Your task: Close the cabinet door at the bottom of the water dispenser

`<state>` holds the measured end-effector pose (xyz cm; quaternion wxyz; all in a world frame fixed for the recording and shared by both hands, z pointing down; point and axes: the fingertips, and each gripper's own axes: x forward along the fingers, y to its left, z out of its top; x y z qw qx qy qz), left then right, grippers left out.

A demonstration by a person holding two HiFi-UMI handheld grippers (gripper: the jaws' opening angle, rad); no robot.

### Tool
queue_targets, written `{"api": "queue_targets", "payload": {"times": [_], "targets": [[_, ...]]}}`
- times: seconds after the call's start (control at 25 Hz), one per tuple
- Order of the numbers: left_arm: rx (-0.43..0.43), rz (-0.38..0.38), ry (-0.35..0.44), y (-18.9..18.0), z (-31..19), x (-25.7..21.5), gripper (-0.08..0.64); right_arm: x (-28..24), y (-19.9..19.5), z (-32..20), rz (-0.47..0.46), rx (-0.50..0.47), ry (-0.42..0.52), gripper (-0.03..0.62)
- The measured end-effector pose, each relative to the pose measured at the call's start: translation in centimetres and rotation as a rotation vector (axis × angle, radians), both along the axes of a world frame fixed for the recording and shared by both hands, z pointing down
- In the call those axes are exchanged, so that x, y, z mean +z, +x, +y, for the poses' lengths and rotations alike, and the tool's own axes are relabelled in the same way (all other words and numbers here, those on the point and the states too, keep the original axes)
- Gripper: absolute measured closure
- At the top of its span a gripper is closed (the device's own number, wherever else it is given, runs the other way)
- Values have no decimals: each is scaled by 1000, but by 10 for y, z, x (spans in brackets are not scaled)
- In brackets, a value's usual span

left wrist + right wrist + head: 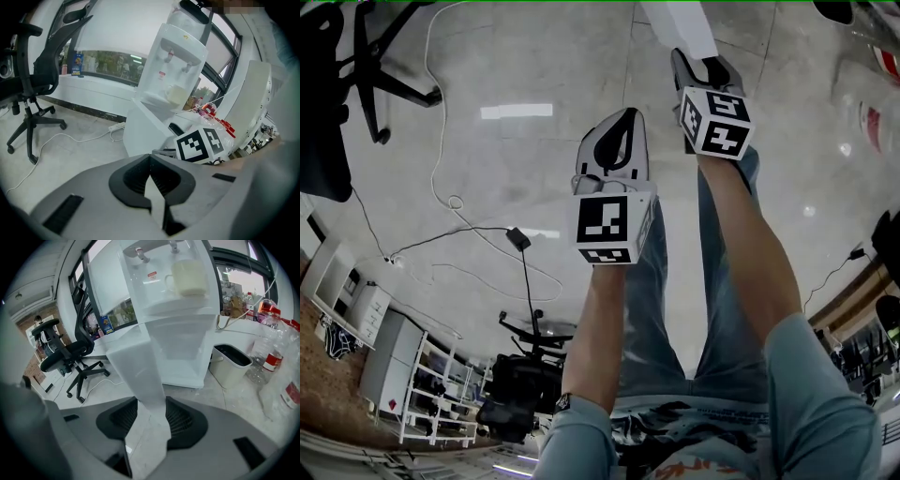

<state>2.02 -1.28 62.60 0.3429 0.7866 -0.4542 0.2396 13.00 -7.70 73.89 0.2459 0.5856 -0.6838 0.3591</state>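
The white water dispenser point(173, 301) stands ahead with a cream cup point(189, 277) under its taps. Its bottom cabinet door point(136, 362) is swung open and runs edge-on between the jaws of my right gripper point(149, 416), whose pads sit against both faces. In the head view the right gripper point(701, 64) reaches the white door edge point(680, 23) at the top. My left gripper point(623, 117) hangs lower left of it, shut and empty. The left gripper view shows the left gripper point(150, 159) with its tips meeting, and beyond it the dispenser point(176, 70) and the open door point(143, 131).
A black office chair point(33, 79) stands on the floor to the left, with a power strip and cable point(117, 125) by the wall. A white bin point(229, 364) and plastic bottles point(267, 348) sit right of the dispenser. Cables point(441, 141) trail across the floor.
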Motion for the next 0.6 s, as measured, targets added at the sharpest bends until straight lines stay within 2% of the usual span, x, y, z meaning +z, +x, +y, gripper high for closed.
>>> {"api": "queue_targets", "payload": {"times": [0.44,0.6], "targets": [[39,3,-21,51,-12,7,549,-1,55,-11,19,25,-1,399],[41,-5,-43,66,-18,12,549,-1,76,-19,36,40,2,434]]}}
